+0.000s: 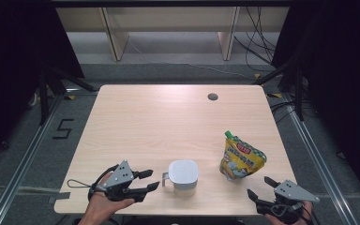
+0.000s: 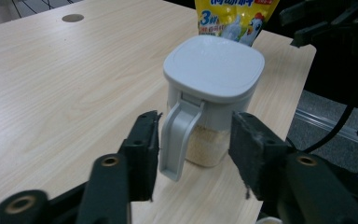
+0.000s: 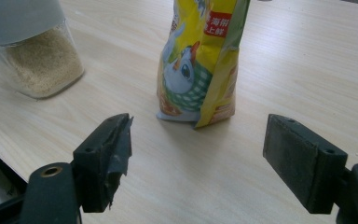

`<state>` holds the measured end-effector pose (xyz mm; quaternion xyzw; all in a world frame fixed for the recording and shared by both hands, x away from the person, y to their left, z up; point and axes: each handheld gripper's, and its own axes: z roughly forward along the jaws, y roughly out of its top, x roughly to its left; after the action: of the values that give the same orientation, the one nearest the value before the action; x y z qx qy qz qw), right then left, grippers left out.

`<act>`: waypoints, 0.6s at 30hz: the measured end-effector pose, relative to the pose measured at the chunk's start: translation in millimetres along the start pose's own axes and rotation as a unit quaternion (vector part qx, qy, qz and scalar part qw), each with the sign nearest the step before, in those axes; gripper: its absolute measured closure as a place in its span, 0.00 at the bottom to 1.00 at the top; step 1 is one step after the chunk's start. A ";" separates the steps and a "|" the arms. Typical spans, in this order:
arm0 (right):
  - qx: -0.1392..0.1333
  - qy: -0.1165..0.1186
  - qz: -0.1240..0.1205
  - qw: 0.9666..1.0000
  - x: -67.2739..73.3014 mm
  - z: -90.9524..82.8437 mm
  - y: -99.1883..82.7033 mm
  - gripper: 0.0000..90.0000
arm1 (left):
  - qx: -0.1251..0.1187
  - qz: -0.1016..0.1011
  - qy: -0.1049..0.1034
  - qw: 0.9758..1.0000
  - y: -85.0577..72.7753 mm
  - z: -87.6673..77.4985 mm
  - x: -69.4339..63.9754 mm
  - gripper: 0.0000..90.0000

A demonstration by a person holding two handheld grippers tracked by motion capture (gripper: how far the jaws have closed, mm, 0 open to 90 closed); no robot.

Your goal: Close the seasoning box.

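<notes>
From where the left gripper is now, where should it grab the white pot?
Probably the handle of the white pot. It sticks out toward the open left gripper and is thin enough for its jaws, so come in level from that side.

One lidded jar [image 1: 183, 175], one yellow pouch [image 1: 241, 158], two tools on one table [image 1: 159, 122].

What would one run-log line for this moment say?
left gripper: open, at container handle | right gripper: open, facing pouch

Grey floor [image 1: 37, 140], pale shelving [image 1: 168, 23] behind
</notes>
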<state>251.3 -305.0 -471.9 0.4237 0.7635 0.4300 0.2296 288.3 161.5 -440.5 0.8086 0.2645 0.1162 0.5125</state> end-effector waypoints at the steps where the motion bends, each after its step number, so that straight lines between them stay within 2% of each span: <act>1: 0.001 0.000 -0.001 1.000 0.2 0.1 0.0 0.27 | 0.001 0.000 0.005 1.000 -2.0 -1.0 1.4 0.54; 3: -0.001 -0.010 -0.005 1.000 0.3 -0.2 -0.1 0.27 | 0.005 -0.008 0.012 1.000 -7.6 -2.8 5.3 0.50; 4: 0.004 -0.006 0.011 1.000 2.7 -0.4 -0.4 0.27 | 0.007 -0.007 0.013 1.000 -10.2 -3.8 7.1 0.48; 5: 0.000 -0.009 -0.006 1.000 0.5 -0.2 -0.2 0.27 | 0.009 -0.022 0.015 1.000 -13.3 -4.8 6.8 0.47; 6: -0.001 -0.009 -0.006 1.000 0.7 -0.1 -0.1 0.27 | 0.009 -0.013 0.013 1.000 -15.6 -5.9 8.5 0.46; 8: 0.000 -0.008 -0.005 1.000 1.3 -0.2 0.0 0.27 | 0.020 -0.016 0.017 1.000 -20.5 -8.4 8.8 0.42; 9: 0.003 -0.001 0.002 1.000 2.3 0.4 -0.1 0.27 | 0.015 -0.006 0.019 1.000 -22.9 -8.6 9.5 0.40; 14: 0.003 0.005 0.005 1.000 2.6 0.7 -0.4 0.27 | 0.019 -0.031 0.029 0.999 -33.8 -10.2 6.3 0.35; 17: 0.005 0.006 0.002 1.000 2.7 0.0 -2.2 0.28 | 0.027 -0.029 0.031 0.999 -41.0 -10.9 1.2 0.31; 18: 0.008 0.008 0.008 1.000 3.0 -0.5 -3.7 0.28 | 0.030 -0.025 0.029 0.999 -43.4 -11.1 -0.7 0.30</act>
<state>247.6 -303.7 -474.7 0.4284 0.7651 0.4290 0.2168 269.2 184.1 -474.1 0.8129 0.3034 0.1189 0.4827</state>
